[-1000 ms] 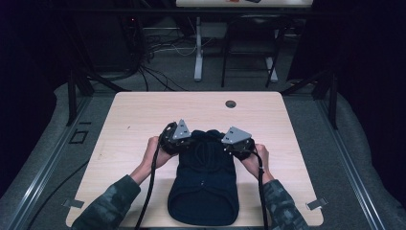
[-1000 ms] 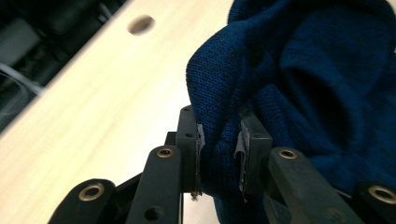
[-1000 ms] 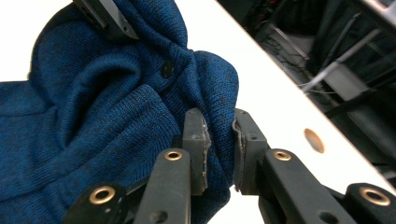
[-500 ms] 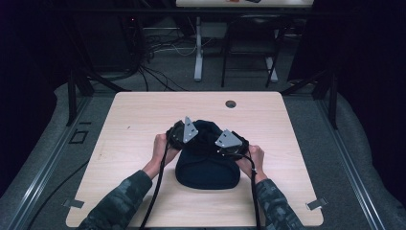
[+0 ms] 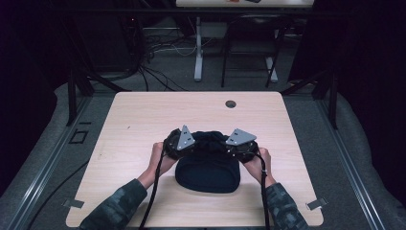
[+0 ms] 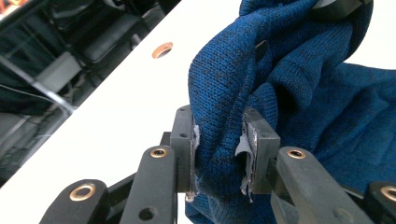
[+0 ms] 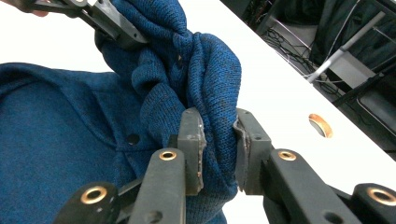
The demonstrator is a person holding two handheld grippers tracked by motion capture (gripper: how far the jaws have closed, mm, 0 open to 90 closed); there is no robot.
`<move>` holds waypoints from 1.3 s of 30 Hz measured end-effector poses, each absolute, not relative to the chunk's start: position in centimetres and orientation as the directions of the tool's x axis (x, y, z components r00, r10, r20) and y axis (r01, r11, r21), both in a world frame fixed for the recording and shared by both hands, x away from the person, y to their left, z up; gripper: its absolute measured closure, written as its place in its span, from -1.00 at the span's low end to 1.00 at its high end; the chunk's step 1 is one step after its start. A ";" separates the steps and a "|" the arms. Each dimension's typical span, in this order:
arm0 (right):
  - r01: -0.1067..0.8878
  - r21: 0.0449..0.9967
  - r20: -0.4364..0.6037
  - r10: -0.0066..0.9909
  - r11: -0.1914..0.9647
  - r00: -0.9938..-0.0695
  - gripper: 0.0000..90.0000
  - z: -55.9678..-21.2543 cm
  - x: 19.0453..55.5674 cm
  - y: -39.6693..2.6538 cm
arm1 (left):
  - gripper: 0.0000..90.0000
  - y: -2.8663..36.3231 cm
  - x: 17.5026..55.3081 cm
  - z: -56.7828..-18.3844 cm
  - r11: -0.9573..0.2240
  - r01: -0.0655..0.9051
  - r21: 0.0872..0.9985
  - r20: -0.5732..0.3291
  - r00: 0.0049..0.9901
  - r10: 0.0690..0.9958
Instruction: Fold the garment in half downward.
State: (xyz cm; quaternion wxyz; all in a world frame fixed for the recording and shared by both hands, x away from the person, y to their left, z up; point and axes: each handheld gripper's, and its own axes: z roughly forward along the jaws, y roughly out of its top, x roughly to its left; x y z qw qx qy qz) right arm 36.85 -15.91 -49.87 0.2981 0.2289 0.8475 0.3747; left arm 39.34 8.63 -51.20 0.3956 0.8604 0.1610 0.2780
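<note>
Folding was in hand: the left gripper (image 6: 218, 154) and right gripper (image 7: 218, 151) each stayed clamped on a bunched fold of the blue knit garment (image 5: 208, 165), their jaws just easing, with it lying near the table's (image 5: 143, 115) front edge. Next move, judged: release both folds squarely atop the garment.

1. The desk (image 5: 143, 120) is a rectangular top in pale wood grain with rounded corners, seen whole in the high view.
2. A round cable hole (image 5: 231, 104) sits in the desk near its far edge, toward 1 o'clock from centre.
3. A dark blue knitted garment (image 5: 207, 170) lies directly on the desk, toward 6 o'clock from centre. Its near part rests flat; its far edge is bunched and raised off the surface.
</note>
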 end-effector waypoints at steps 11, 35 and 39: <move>0.254 0.750 -0.224 0.596 0.611 -0.771 0.49 -49.3 36.0 -16.4 | 0.28 9.1 38.5 -50.6 -0.633 0.075 0.770 0.299 0.834 0.463; 0.349 0.783 -0.029 0.592 0.514 -0.805 0.18 -49.3 32.0 -19.1 | -0.26 14.6 36.3 -49.9 -0.547 0.189 0.816 0.120 0.869 0.479; 0.374 0.793 -0.020 0.634 0.481 -0.773 0.16 -49.4 32.7 -19.1 | -0.26 13.5 37.1 -50.2 -0.561 0.195 0.804 0.132 0.862 0.490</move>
